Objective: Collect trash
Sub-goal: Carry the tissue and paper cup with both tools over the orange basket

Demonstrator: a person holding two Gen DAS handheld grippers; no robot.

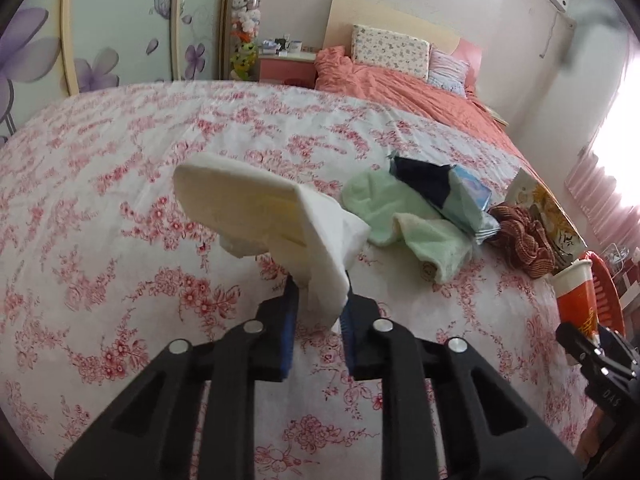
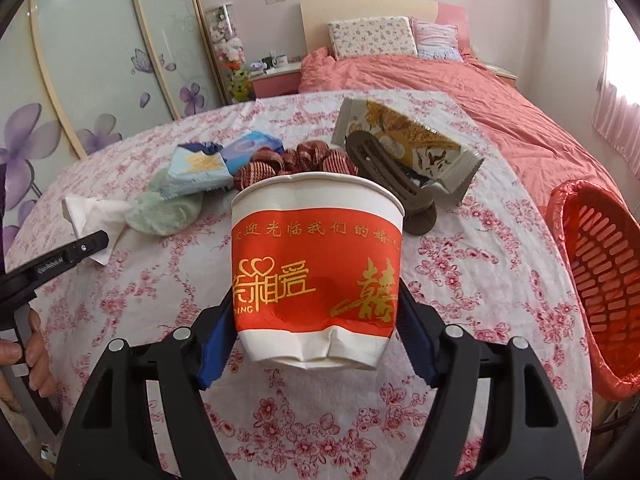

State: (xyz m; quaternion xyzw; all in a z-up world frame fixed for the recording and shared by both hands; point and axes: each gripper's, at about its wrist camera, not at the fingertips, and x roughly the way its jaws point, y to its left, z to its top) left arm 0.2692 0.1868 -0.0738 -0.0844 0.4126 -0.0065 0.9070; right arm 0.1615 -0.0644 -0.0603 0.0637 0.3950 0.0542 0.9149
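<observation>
- Left gripper (image 1: 319,300): fingers clamped on a crumpled white tissue (image 1: 280,216), pinched at its lower fold so the bulk stands up off the floral bedsheet (image 1: 120,160); raised this way it looks ready to be carried off as trash.
- Green cloth (image 1: 384,216): lies loose on the sheet right of the tissue, toward the bed's right edge; soft fabric, probably not trash.
- Blue-and-dark wrappers (image 1: 452,192): rest on top of the green cloth, partly overlapping it; likely trash yet to be picked up.
- Reddish-brown scrunchie (image 2: 296,164): sits near the right edge, just behind the cup in the right wrist view.
- Brown hair claw (image 2: 392,184): lies against the gold-and-white snack packet (image 2: 408,140), which tilts over it.
- Right gripper (image 2: 316,332): fingers wide but pressed on both sides of a red-and-white paper cup (image 2: 316,264), held upright; its base is dented.
- Red basket (image 2: 600,280): lined with a red bag, stands off the bed's right edge, just beside the cup, apparently the bin for all trash.
</observation>
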